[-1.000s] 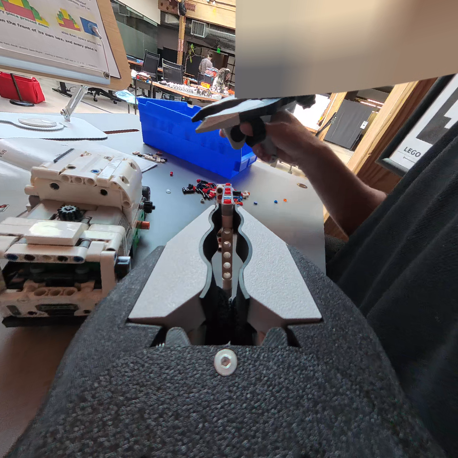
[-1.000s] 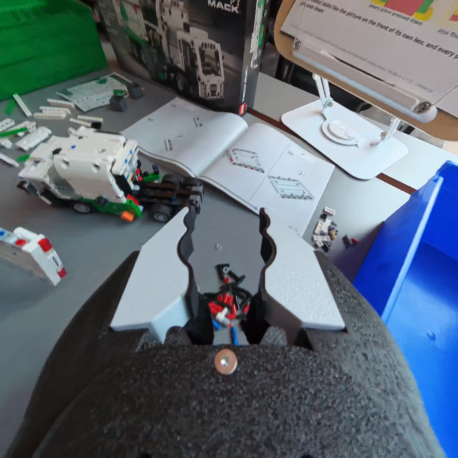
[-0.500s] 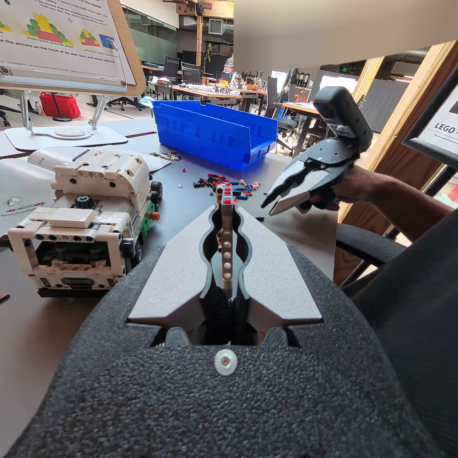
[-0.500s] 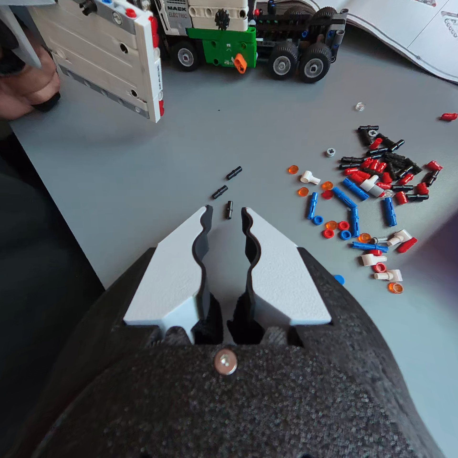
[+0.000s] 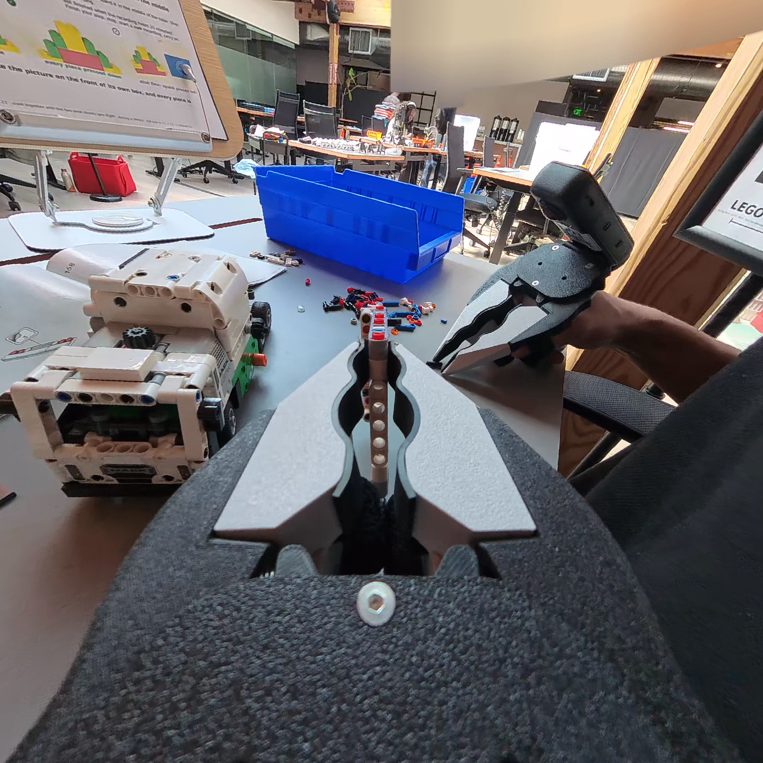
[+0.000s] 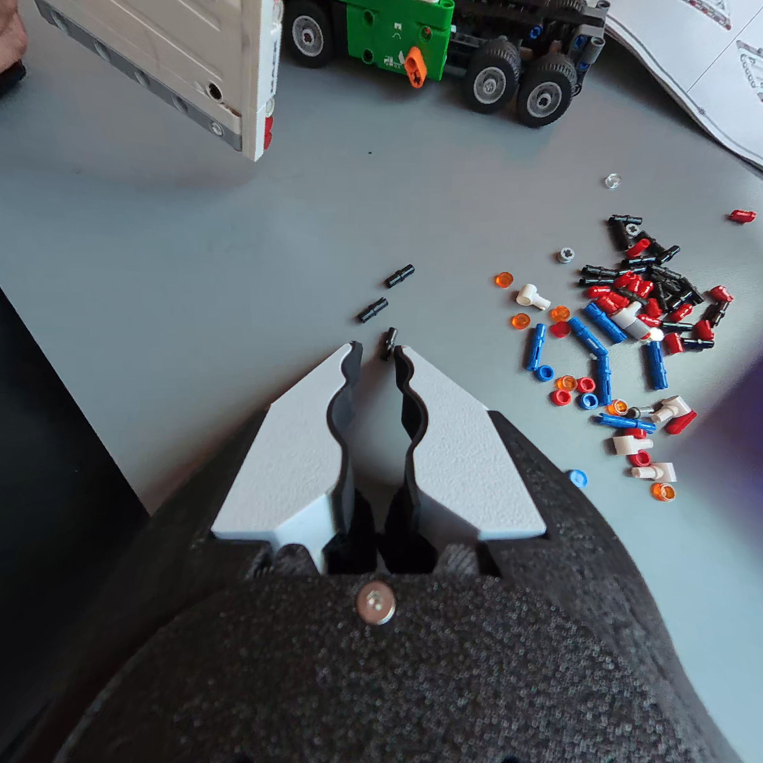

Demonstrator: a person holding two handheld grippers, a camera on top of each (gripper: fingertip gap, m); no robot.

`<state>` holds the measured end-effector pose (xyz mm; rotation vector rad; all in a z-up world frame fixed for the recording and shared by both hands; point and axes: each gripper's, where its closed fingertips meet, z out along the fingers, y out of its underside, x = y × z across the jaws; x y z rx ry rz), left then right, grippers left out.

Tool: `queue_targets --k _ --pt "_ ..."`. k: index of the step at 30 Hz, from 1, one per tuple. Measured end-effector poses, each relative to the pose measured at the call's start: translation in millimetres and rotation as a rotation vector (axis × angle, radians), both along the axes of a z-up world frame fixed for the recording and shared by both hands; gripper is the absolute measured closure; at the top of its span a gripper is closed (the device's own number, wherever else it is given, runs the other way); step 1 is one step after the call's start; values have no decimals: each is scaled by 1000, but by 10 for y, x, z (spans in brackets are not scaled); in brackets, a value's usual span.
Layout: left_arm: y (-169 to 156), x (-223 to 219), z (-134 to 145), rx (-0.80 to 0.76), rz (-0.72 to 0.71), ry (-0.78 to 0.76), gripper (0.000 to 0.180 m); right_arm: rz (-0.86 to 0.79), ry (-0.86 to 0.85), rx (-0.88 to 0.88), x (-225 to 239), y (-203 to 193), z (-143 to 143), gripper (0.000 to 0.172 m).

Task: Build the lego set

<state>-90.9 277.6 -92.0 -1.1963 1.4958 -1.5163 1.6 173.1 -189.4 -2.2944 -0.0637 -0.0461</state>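
Note:
My left gripper (image 5: 379, 344) is shut on a white toy-brick panel with a grey holed beam along its edge (image 5: 378, 417), held edge-on above the table. The panel also shows in the right wrist view (image 6: 173, 62) at top left. My right gripper (image 6: 376, 349) is low over the grey table, its jaws narrowly apart. A small black pin (image 6: 388, 342) lies on the table at the tip of its right finger (image 6: 402, 355), with a gap to the left finger, so it is not gripped. The right gripper also shows in the left wrist view (image 5: 438, 366), tips at the table.
A white and green toy truck (image 5: 136, 371) stands on the left and shows in the right wrist view (image 6: 396, 37). Two more black pins (image 6: 372, 310) lie just ahead. A pile of small coloured pins (image 6: 644, 305), a blue bin (image 5: 355, 231), an open booklet (image 6: 702, 70). The table edge (image 6: 62, 371) is close. One gripper's finger ends stand about 15 centimetres off the other's.
My right gripper moved from over the pin pile to the three black pins near the table edge, lowered, and its jaws narrowed about the nearest pin. The left gripper kept its hold on the panel.

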Motion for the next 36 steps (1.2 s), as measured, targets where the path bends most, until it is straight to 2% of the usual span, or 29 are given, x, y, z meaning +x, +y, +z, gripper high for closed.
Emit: queue_targets --k 6,8,16,21,26,29,32,36 --pt "-21 21 -7 4 -10 3 174 4 -3 -1 -14 6 -3 159" --pt "-28 30 -2 0 -15 0 174 -6 -5 -2 8 6 -4 168" --pt "-90 259 -45 -18 -41 39 174 -4 14 7 113 73 28 170" --pt "-111 420 -32 15 -40 20 174 -11 66 121 285 231 304 171" --pt "-100 579 -60 23 -21 38 174 -12 248 291 368 454 582 172" --pt "-80 637 -68 24 -5 44 174 -24 292 313 426 536 564 172" --pt "-76 613 -55 35 6 33 174 -51 264 253 490 537 439 172" --pt "7 403 -75 79 43 37 174 19 260 252 323 542 454 172"
